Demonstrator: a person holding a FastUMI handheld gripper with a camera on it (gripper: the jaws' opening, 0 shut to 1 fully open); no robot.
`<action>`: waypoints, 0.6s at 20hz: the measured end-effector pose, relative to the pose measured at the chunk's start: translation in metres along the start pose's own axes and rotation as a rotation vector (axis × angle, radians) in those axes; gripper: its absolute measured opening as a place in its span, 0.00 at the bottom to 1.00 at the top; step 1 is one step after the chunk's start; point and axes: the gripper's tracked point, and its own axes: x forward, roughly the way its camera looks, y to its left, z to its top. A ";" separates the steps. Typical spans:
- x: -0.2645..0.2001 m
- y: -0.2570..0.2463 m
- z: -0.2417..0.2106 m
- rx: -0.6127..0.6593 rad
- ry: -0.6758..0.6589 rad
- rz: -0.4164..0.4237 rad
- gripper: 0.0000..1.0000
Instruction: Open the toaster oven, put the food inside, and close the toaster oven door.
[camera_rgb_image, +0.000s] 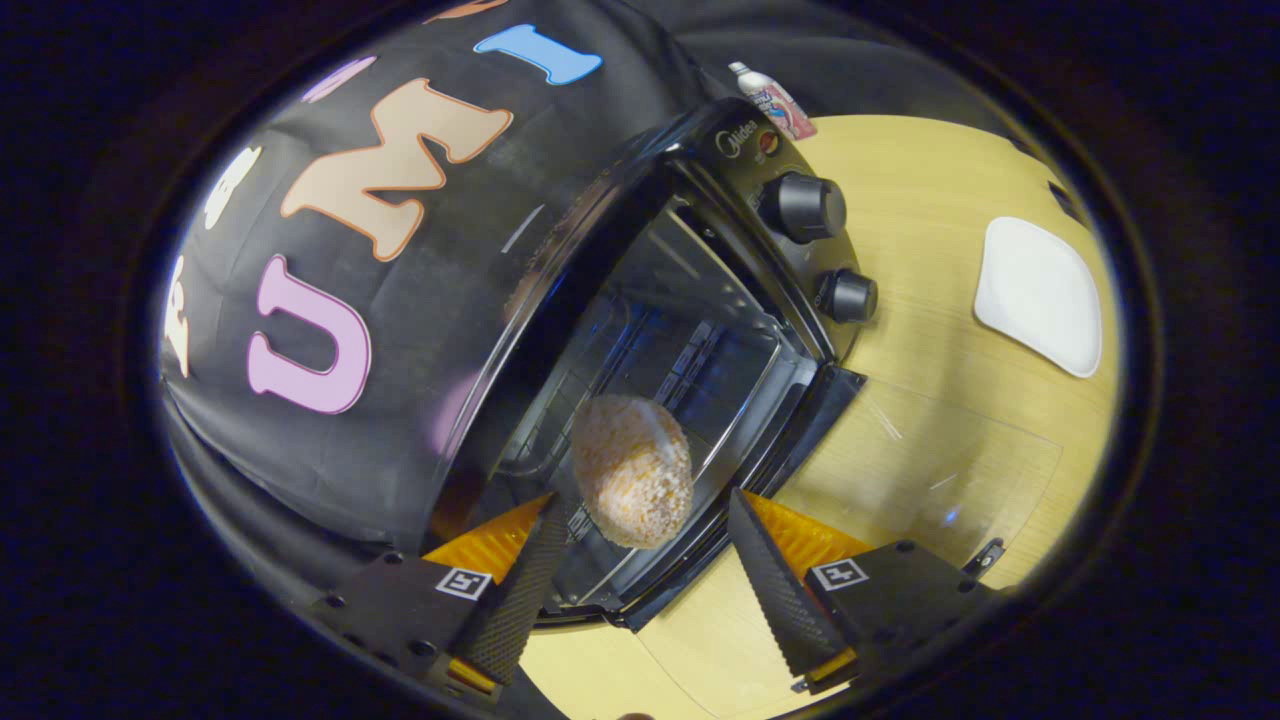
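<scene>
The black toaster oven (740, 160) stands with its cavity (660, 330) open. Its glass door (950, 470) is folded down flat over the wooden table, handle (985, 555) at the far end. The food, a round crumbed ball (632, 470), is at the mouth of the cavity over the wire rack, just ahead of my fingertips. My gripper (648, 500) is open. The ball lies close to the left finger (530, 580), and a gap separates it from the right finger (770, 580). Whether the ball rests on the rack I cannot tell.
Two dark knobs (805, 207) (848, 295) sit on the oven's control panel. A white square plate (1040, 295) lies on the wooden table (920, 200) beyond the panel. A small bottle (770, 100) stands behind the oven by the black cloth wall.
</scene>
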 end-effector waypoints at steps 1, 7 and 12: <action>-0.002 0.000 0.000 0.000 -0.002 0.004 1.00; -0.025 0.001 0.002 -0.034 -0.010 0.051 1.00; -0.053 -0.026 -0.002 -0.166 0.000 0.037 1.00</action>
